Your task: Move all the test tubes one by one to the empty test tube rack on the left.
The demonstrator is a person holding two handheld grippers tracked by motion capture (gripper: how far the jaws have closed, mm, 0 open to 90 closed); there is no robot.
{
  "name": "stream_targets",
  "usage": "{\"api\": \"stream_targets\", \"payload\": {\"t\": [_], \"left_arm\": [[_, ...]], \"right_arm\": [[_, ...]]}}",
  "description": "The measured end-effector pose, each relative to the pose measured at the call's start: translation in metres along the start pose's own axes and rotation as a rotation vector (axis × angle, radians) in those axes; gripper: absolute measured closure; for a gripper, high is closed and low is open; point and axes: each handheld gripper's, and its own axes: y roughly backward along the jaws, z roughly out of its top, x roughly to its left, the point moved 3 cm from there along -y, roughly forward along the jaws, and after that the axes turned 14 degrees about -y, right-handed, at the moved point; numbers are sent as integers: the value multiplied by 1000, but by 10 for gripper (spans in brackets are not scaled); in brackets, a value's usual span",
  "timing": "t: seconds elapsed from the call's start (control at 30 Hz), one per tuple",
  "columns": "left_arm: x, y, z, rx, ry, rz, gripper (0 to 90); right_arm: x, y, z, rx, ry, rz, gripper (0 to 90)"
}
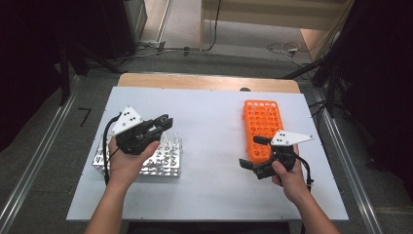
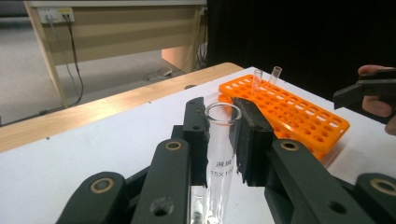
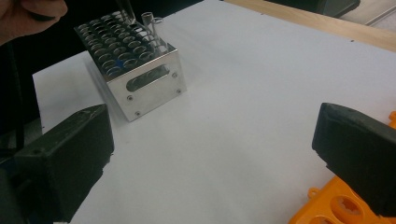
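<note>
Apparently a glass test tube (image 2: 222, 154) was clamped in the left gripper (image 2: 223, 135) above the metal rack (image 1: 165, 158), two tubes (image 2: 265, 78) already seated in the orange rack (image 1: 262, 124), right gripper (image 3: 210, 154) held open, empty.

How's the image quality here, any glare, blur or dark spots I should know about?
High view: even light on the white table, dark corners, and the metal rack glints. Left gripper view: the glass tube is fairly sharp, the black jaws softer. Right gripper view: near jaws blurred, the metal rack clearer.
</note>
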Motion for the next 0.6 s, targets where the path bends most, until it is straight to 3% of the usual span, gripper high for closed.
{"api": "stream_targets", "payload": {"t": [0.6], "left_arm": [[23, -4, -26, 42, 50, 94, 761]], "right_arm": [[-6, 4, 0, -8, -2, -17, 0]]}}
